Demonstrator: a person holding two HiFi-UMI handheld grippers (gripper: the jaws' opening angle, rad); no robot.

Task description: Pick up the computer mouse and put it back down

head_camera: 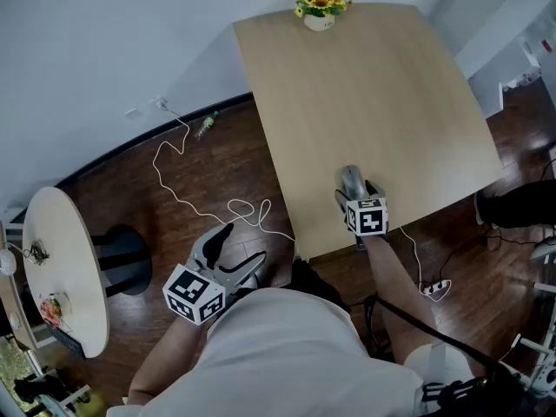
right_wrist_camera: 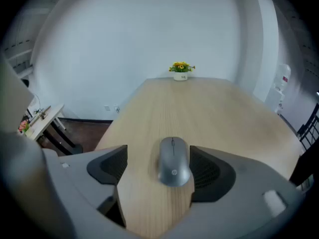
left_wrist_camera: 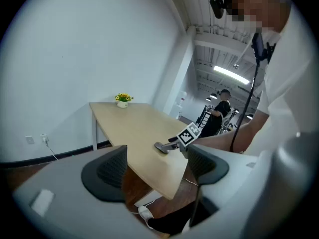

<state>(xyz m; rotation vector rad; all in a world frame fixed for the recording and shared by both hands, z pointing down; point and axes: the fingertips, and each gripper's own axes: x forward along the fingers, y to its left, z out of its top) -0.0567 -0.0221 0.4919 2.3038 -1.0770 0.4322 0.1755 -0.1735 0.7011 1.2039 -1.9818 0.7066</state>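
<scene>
A small white pot [head_camera: 319,22] stands at the far edge of the wooden table [head_camera: 391,102] and holds a bunch of yellow flowers [head_camera: 321,2]; it is the only container on the table. The grey computer mouse [right_wrist_camera: 173,162] lies flat on the wood close to the near edge, toward the near left corner, well apart from the pot, with a long stretch of tabletop between them. The right gripper [right_wrist_camera: 159,167] is low over that spot with its jaws spread and the mouse between them; the mouse sits nearer the right-hand pad, and a strip of wood shows between it and the other pad. The left gripper [head_camera: 236,250] is held off the table, beyond the near left corner and over the dark wooden floor [head_camera: 226,163], its jaws spread with nothing between them. On the floor to the left of the table a white cable [head_camera: 178,194] loops out from the wall, and a green bottle [head_camera: 205,125] lies by the skirting. A round side table [head_camera: 69,259] stands farther left, well apart from the main table. A power strip [head_camera: 434,287] lies on the floor just past the near edge, on the right.
</scene>
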